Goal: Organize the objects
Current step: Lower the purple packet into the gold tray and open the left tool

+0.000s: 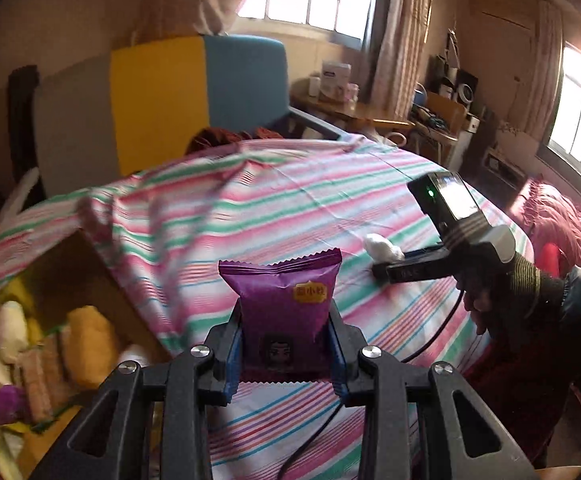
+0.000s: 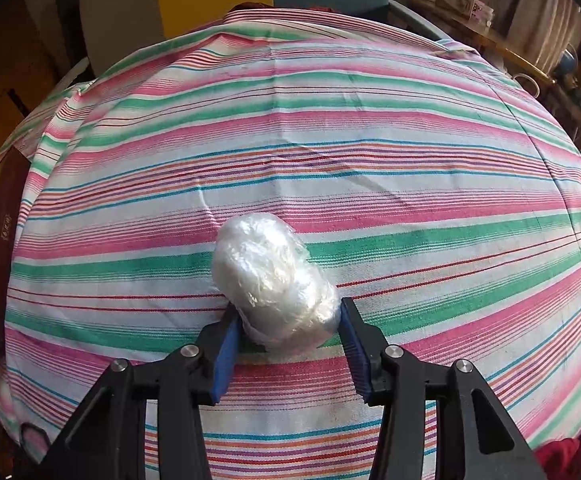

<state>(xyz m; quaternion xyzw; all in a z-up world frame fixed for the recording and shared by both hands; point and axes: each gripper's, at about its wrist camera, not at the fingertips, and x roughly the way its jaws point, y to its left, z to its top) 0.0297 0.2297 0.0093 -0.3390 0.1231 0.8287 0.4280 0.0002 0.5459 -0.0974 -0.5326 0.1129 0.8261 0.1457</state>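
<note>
Two tools are busy at once! Nearest, the left tool (image 1: 286,354) clamps a purple snack packet (image 1: 280,300) upright, clear of the striped cloth (image 1: 290,208) on the table. To its left sits a cardboard box (image 1: 90,272) already holding several snacks (so some sorting looks done). Farther out, the right tool (image 2: 288,320) brackets a white plastic-wrapped bundle (image 2: 274,280) resting on the cloth, jaws narrow but apparently not squeezing. Packet and bundle both seem left to stow.
</note>
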